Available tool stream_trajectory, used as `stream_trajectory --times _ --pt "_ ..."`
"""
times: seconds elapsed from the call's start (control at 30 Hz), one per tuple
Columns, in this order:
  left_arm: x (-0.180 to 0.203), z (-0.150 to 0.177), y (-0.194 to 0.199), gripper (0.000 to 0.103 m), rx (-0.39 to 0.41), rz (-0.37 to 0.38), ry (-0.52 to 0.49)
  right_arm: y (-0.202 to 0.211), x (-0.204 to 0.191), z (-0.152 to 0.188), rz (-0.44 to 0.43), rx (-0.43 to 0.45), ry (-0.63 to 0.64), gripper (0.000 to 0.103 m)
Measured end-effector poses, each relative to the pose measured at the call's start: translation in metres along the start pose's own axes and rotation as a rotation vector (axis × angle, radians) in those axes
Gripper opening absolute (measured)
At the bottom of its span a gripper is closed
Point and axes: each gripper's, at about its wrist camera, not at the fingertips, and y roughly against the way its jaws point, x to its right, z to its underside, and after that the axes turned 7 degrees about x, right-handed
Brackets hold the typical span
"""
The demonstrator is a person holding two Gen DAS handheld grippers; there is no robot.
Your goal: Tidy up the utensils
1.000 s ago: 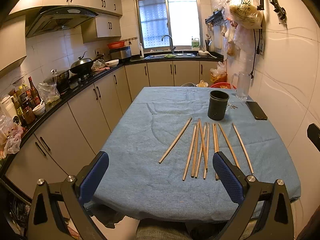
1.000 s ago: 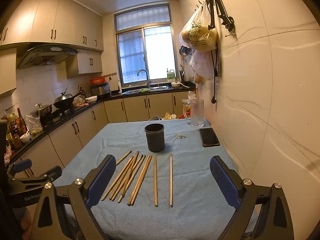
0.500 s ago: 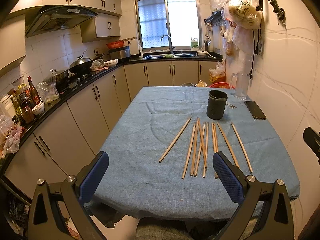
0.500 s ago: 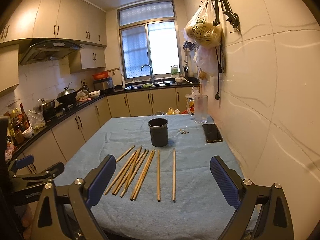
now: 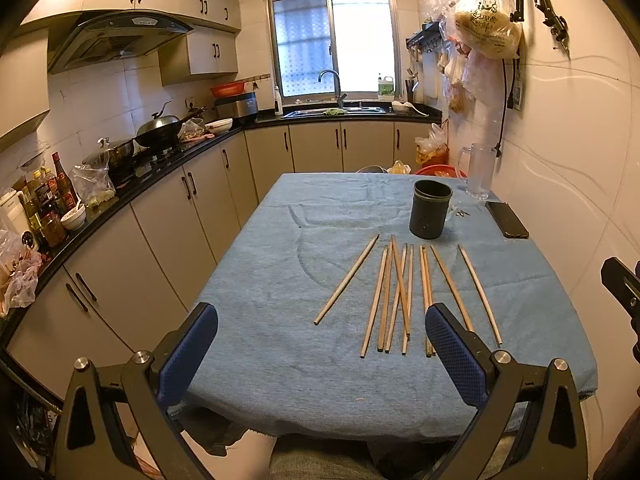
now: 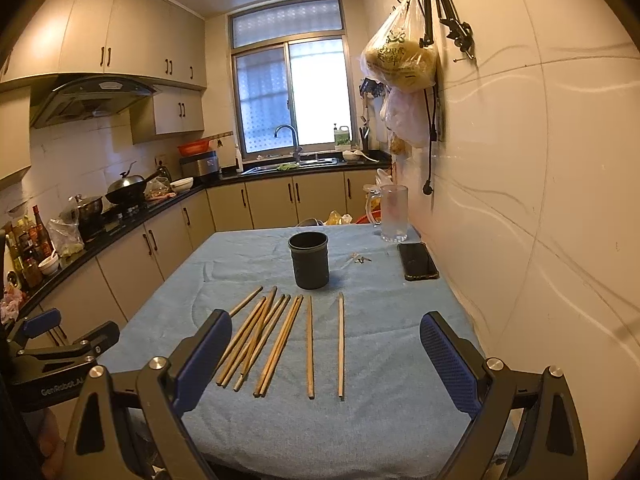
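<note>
Several wooden chopsticks [image 5: 404,292] lie side by side on a blue cloth-covered table [image 5: 280,320], also in the right wrist view [image 6: 280,336]. A dark cylindrical holder [image 5: 430,214] stands upright just behind them; it also shows in the right wrist view [image 6: 310,260]. My left gripper [image 5: 322,336] is open and empty above the table's near edge, short of the chopsticks. My right gripper [image 6: 326,342] is open and empty, hovering over the near ends of the chopsticks. The left gripper's body [image 6: 60,356] shows at the left of the right wrist view.
A black phone [image 6: 418,260], a clear glass mug [image 6: 394,212] and small keys [image 6: 360,258] sit at the table's far right by the wall. Kitchen counters with a wok [image 5: 160,128] and bottles run along the left. Bags [image 6: 400,56] hang on the right wall.
Both grippers have risen and tilted slightly; the right one has edged forward toward the chopsticks. Nothing on the table has moved.
</note>
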Motion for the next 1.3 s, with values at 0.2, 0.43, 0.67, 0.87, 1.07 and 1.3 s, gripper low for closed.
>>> stream_trajectory --times 0.2,0.43,0.67,0.87,1.07,1.3 --pt "-0.001 0.000 0.000 0.103 -0.002 0.002 -0.001 -0.002 0.004 0.001 0.007 -0.010 -0.010 0.096" --pt "-0.005 -0.001 -0.003 0.103 -0.005 0.002 0.008 -0.005 0.004 0.001 0.011 -0.018 -0.011 0.096" --pt "-0.010 -0.004 -0.011 0.103 -0.011 -0.006 0.017 -0.010 0.002 0.002 -0.002 -0.023 -0.002 0.096" --pt "-0.009 -0.006 -0.017 0.103 -0.019 0.002 0.018 -0.021 -0.001 0.002 -0.015 -0.038 0.009 0.096" --pt "-0.008 -0.008 -0.025 0.103 -0.019 0.008 0.020 -0.028 -0.003 -0.001 -0.013 -0.035 0.023 0.095" --pt "-0.007 -0.009 -0.030 0.103 -0.025 0.013 0.022 -0.036 -0.004 -0.001 -0.016 -0.043 0.027 0.094"
